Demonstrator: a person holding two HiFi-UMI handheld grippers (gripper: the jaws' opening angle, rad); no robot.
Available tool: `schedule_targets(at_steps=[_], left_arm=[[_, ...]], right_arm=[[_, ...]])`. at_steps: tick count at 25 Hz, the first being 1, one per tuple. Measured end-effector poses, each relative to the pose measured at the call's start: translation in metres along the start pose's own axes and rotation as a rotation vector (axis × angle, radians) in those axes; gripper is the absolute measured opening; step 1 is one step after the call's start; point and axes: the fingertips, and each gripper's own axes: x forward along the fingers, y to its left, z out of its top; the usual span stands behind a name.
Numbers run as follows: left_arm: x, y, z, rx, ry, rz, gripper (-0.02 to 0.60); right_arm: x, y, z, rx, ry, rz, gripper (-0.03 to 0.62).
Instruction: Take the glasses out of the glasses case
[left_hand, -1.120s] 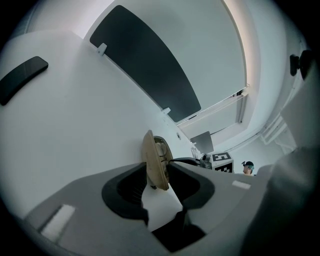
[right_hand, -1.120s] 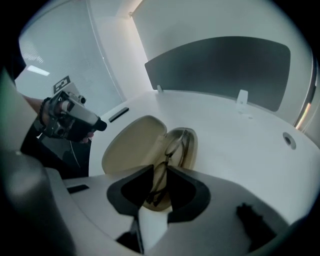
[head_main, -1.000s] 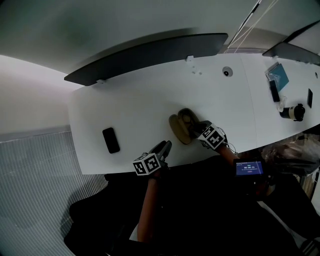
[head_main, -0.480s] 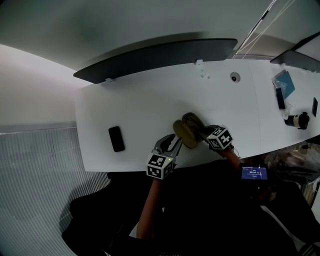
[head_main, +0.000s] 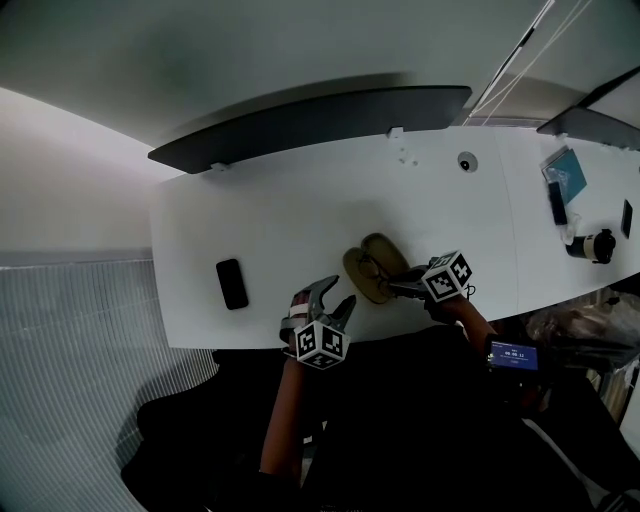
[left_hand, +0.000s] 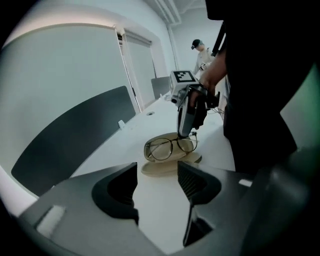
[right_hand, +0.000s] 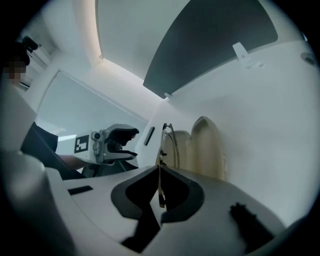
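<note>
In my head view the glasses (head_main: 372, 270) are too small to tell apart from the case (head_main: 388, 250). In the left gripper view the right gripper (left_hand: 185, 131), jaws just closed on them, covers one end. I can't read the small screen (head_main: 513, 354).

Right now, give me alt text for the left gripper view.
The right gripper, its jaws just closed on one end of the glasses, holds them upright over the open glasses case on the table. In front, the left gripper, jaws just opened, is empty.
</note>
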Motion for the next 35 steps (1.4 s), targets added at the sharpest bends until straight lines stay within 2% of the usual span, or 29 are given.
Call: schedule_targets(at_steps=[2, 5, 9, 15, 20, 22, 25, 27, 31, 33, 35], left_arm=[[0.003, 0.001, -0.002, -0.010, -0.008, 0.004, 0.293], [0.007, 0.003, 0.000, -0.091, -0.046, 0.012, 0.336], [0.012, -0.003, 0.009, -0.062, -0.064, -0.002, 0.348], [0.023, -0.014, 0.005, -0.032, -0.027, -0.067, 0.348], [0.025, -0.017, 0.004, -0.073, -0.015, -0.098, 0.318], [0.026, -0.016, 0.002, -0.101, -0.003, -0.093, 0.314], [0.029, -0.007, -0.007, -0.214, 0.033, -0.066, 0.313], [0.029, 0.002, -0.018, -0.366, 0.063, -0.042, 0.313], [0.026, 0.017, -0.037, -0.710, 0.147, -0.005, 0.310], [0.024, 0.014, -0.043, -0.790, 0.219, -0.007, 0.310], [0.025, 0.011, -0.043, -0.826, 0.255, -0.014, 0.310]], right_arm=[[0.002, 0.008, 0.000, 0.019, 0.002, 0.050, 0.021], [0.007, 0.024, 0.001, 0.059, -0.005, 0.136, 0.021], [0.012, 0.044, -0.005, 0.070, 0.044, 0.234, 0.021], [0.021, 0.056, -0.009, 0.017, 0.100, 0.259, 0.021], [0.020, 0.055, -0.009, 0.015, 0.116, 0.259, 0.022], [0.020, 0.053, -0.007, -0.017, 0.102, 0.234, 0.023], [0.015, 0.047, 0.007, -0.159, 0.021, 0.138, 0.041], [0.005, 0.041, 0.019, -0.264, -0.039, 0.044, 0.135], [-0.014, 0.039, 0.036, -0.648, -0.071, -0.196, 0.192], [-0.013, 0.042, 0.033, -0.838, -0.032, -0.280, 0.215], [-0.006, 0.042, 0.028, -0.984, 0.028, -0.329, 0.231]])
